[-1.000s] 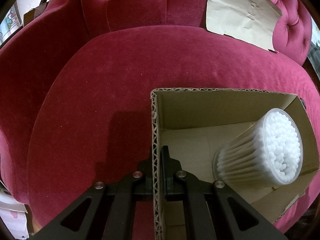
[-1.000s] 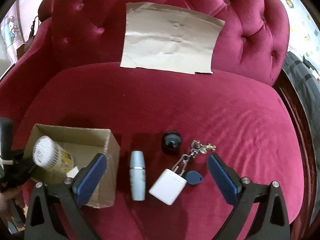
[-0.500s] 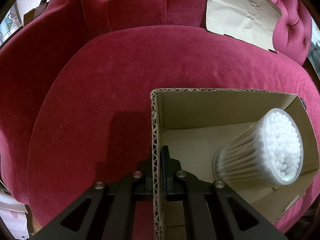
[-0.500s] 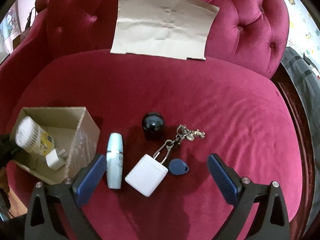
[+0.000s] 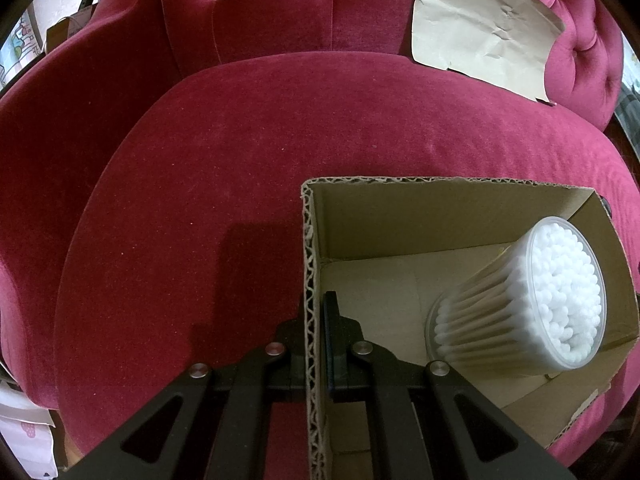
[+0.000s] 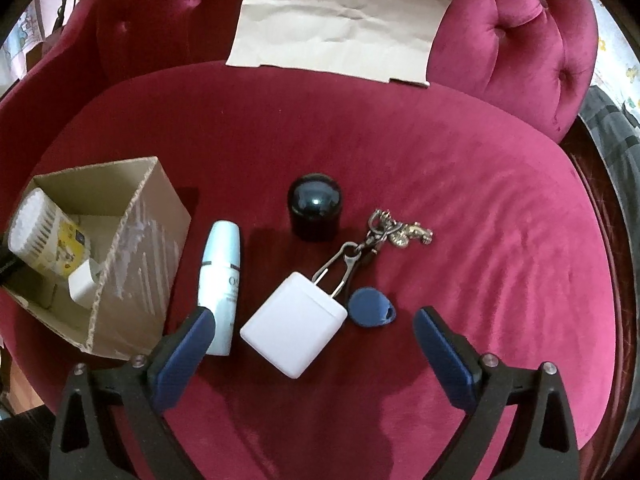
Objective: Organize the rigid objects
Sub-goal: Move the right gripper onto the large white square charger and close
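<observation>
My left gripper [image 5: 314,320] is shut on the near wall of an open cardboard box [image 5: 310,264] on the red sofa seat. A clear tub of cotton swabs [image 5: 532,300] lies tilted inside. In the right wrist view the box [image 6: 136,256] sits at the left, holding the swab tub [image 6: 36,232] and a small white plug [image 6: 82,286]. My right gripper [image 6: 316,344] is open and empty, low over a white charger [image 6: 294,332]. Beside it lie a pale blue bottle [image 6: 222,280], a black round cap [image 6: 316,212], a keychain [image 6: 384,236] and a blue tag [image 6: 372,306].
A sheet of brown paper [image 6: 340,20] leans on the tufted sofa back, also seen in the left wrist view [image 5: 480,28]. The seat cushion [image 6: 480,200] curves down at the right and front. A grey cloth [image 6: 612,132] lies off the sofa's right side.
My right gripper has moved forward and down toward the charger, so the objects look larger and nearer. The left gripper and the box have stayed still.
</observation>
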`<state>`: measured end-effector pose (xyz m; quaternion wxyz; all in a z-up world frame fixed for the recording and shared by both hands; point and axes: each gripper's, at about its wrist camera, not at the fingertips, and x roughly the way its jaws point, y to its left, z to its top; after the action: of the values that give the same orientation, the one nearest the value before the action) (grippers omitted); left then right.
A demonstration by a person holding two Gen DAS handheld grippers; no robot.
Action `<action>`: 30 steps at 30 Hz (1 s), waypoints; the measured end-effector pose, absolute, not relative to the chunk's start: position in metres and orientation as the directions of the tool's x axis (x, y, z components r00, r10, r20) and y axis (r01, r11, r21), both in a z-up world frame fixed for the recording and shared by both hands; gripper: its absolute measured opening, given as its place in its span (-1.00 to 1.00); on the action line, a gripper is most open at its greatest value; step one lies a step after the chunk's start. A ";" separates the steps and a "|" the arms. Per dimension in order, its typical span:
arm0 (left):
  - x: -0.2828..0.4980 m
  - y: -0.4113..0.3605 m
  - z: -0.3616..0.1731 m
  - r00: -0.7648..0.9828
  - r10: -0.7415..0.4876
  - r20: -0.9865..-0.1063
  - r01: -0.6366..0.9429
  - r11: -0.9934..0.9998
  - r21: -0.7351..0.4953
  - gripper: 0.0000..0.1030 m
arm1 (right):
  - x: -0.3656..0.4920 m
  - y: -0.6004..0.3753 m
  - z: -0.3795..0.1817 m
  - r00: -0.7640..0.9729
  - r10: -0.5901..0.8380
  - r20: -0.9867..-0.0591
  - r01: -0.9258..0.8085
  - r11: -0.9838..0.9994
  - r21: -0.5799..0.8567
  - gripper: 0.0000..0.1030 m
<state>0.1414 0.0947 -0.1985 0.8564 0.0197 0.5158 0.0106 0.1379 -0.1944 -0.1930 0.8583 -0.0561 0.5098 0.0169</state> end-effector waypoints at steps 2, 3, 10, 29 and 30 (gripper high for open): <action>0.141 0.094 -0.199 0.468 0.039 -0.883 0.002 0.999 0.046 -0.91 | 0.138 -0.195 -0.196 0.471 -0.029 -0.882 -0.084 0.993 -0.077 0.91; 0.141 0.094 -0.199 0.467 0.039 -0.883 0.002 0.999 0.045 -0.91 | 0.138 -0.196 -0.198 0.468 -0.029 -0.883 -0.083 0.994 -0.076 0.91; 0.141 0.094 -0.199 0.467 0.039 -0.883 0.002 0.999 0.045 -0.91 | 0.140 -0.196 -0.206 0.445 -0.035 -0.895 -0.085 0.993 -0.082 0.71; 0.141 0.095 -0.199 0.467 0.038 -0.883 0.002 0.999 0.044 -0.91 | 0.164 -0.196 -0.228 0.422 0.009 -0.907 -0.075 0.997 -0.025 0.27; 0.141 0.095 -0.199 0.467 0.038 -0.883 0.002 0.999 0.044 -0.92 | 0.164 -0.195 -0.227 0.422 0.008 -0.906 -0.074 0.997 -0.025 0.27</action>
<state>0.1413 0.0950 -0.1987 0.8563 0.0192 0.5159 0.0106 0.1635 -0.1946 -0.2274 0.8428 -0.0303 0.5369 0.0243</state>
